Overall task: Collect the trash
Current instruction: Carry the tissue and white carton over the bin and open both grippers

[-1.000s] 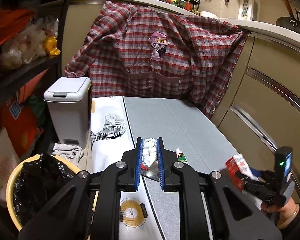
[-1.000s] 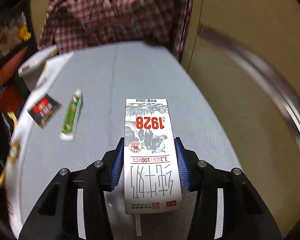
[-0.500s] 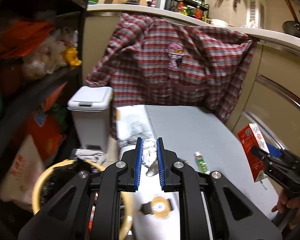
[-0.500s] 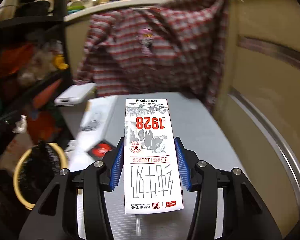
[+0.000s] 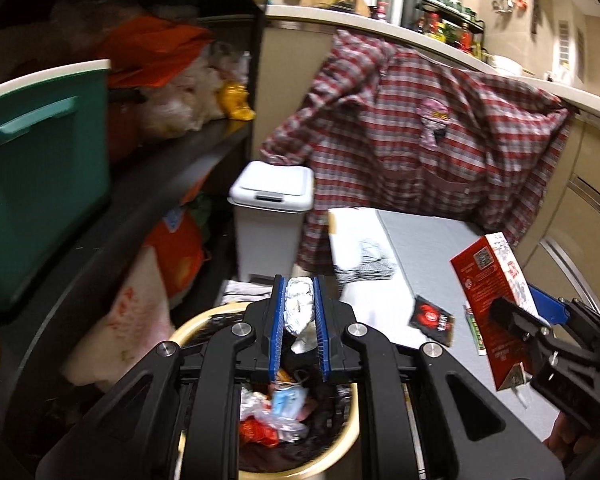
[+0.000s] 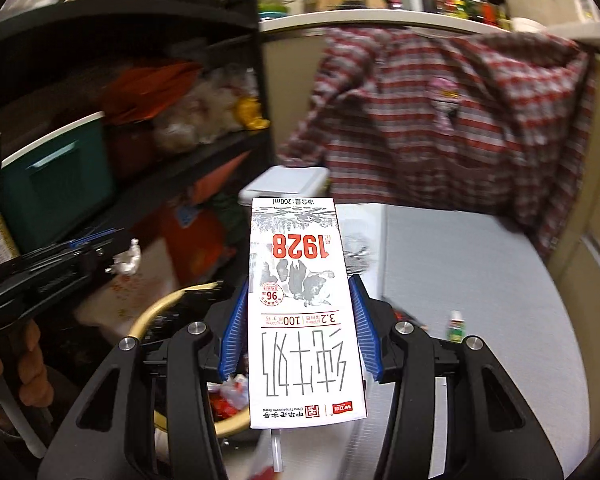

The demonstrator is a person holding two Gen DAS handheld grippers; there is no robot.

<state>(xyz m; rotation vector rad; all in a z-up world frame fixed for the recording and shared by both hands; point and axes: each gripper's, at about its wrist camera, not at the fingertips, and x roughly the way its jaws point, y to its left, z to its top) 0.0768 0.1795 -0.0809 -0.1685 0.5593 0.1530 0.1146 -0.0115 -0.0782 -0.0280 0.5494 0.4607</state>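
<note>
Crumpled foil (image 5: 299, 309) sits pinched between the blue pads of the left hand-held gripper (image 5: 298, 334), which hangs right over the yellow-rimmed waste basket (image 5: 342, 446) lined with a black bag, so that letting go should drop the wad straight onto the wrappers and the blue face mask (image 5: 286, 399) already lying inside. On the other side, the right hand-held gripper (image 6: 298, 330) is clenched on a 200 ml milk carton (image 6: 300, 312), held upside down by its long sides with the drinking straw trailing beneath; it hangs at the counter's (image 5: 432, 240) edge next to the basket, apparently queued behind the foil. Compared with a second ago, both grippers have swung off the counter and toward the basket: then the left one was above the grey surface with the basket off to its lower left, and the carton was only just lifted above the counter. Two pieces remain on the counter, well apart from the basket: a dark red-and-black sachet (image 5: 431, 319) and, just beside it, a small green tube (image 5: 473, 330). Behind them stand a white lidded bin (image 5: 271, 216) and a plaid shirt (image 5: 428, 152) draped over the worktop edge, neither of which looks involved.
</note>
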